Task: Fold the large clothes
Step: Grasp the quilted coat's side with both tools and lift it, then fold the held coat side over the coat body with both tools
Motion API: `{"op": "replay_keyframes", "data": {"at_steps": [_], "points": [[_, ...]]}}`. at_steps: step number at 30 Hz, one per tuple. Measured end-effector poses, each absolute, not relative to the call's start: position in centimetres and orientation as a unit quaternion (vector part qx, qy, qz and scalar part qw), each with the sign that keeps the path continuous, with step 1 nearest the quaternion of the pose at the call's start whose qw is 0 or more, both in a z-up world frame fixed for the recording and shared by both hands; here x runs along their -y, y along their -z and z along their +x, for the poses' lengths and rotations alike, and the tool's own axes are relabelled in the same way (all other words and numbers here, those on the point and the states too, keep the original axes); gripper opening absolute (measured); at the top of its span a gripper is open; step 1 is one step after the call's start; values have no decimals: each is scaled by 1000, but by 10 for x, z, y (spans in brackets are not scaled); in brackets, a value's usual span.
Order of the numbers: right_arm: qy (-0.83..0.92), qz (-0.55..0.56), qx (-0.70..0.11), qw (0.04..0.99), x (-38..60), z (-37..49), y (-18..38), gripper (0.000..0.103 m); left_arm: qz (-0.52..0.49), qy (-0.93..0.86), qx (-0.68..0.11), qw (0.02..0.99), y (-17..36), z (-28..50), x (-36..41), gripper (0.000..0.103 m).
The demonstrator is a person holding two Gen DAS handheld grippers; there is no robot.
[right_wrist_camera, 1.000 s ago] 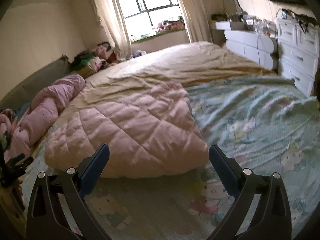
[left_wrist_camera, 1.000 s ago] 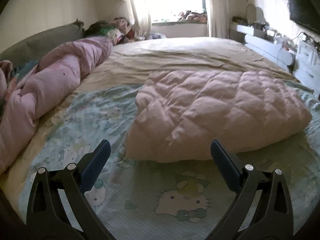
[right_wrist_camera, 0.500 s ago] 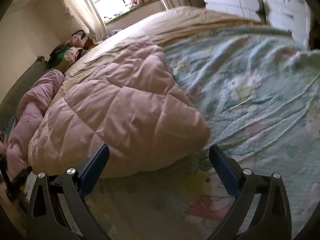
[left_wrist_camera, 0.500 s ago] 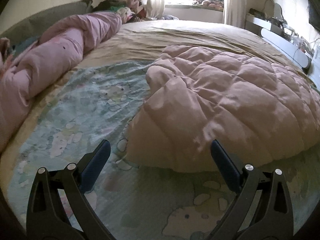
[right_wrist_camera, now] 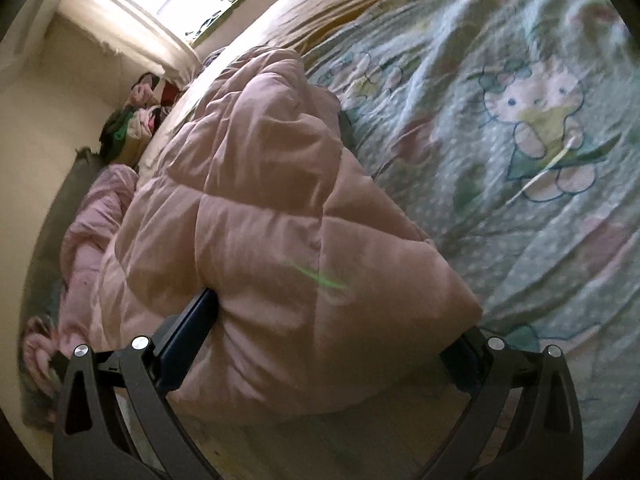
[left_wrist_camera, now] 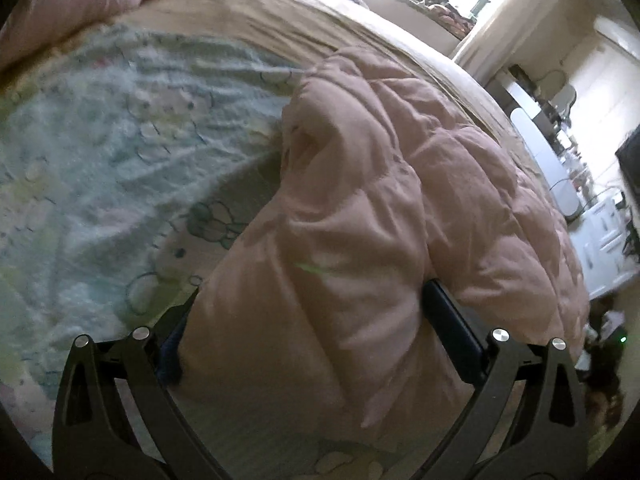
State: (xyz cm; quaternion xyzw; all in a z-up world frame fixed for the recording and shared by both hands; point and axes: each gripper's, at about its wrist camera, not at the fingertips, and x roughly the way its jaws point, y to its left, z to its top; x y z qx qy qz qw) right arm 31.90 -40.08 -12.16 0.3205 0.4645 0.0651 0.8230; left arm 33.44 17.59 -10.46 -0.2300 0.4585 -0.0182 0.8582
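Pink quilted coat (left_wrist_camera: 360,208) long axis toward window; both grippers' fingers (left_wrist_camera: 452,328) (right_wrist_camera: 188,332) wide, straddling its corners

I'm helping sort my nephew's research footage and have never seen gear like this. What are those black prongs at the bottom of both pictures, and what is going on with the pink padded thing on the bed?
The black prongs are two-finger grippers, one held in each of a person's hands. Each carries a wide-angle camera looking along its fingers, so one picture comes from the left gripper and one from the right gripper. On the cartoon-print bedsheet lies a pink quilted garment, apparently a padded coat being folded. Both grippers stand wide open, each with a near corner of the garment bulging between its fingers; neither has closed on it yet. A rumpled pink duvet lies along the far side.
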Motion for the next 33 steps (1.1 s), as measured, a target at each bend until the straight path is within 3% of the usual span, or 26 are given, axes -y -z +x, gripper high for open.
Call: {"op": "replay_keyframes", "data": {"at_steps": [10,12,13,14,17,20,24,33], "points": [[-68,321,-463,823,399,343,127,98,-261,16,-465,846,120,333,-174,95],[-67,310,-457,831,397,342,125,93,-255,17,-471,845,119,331,-170,94],[-71,304,-454,835,396,340,123,85,-252,17,-471,845,118,329,-168,93],[-75,303,-450,837,394,339,123,75,-249,18,-471,846,117,327,-166,89],[-84,292,-438,846,389,334,112,58,-232,20,-464,855,108,321,-159,72],[-83,251,-428,864,381,327,97,47,-206,14,-460,864,96,316,-148,57],[-88,192,-412,886,368,318,75,40,-175,15,-454,873,83,314,-141,46],[-107,91,-372,917,345,282,40,30,-154,30,-445,882,68,293,-140,42]]}}
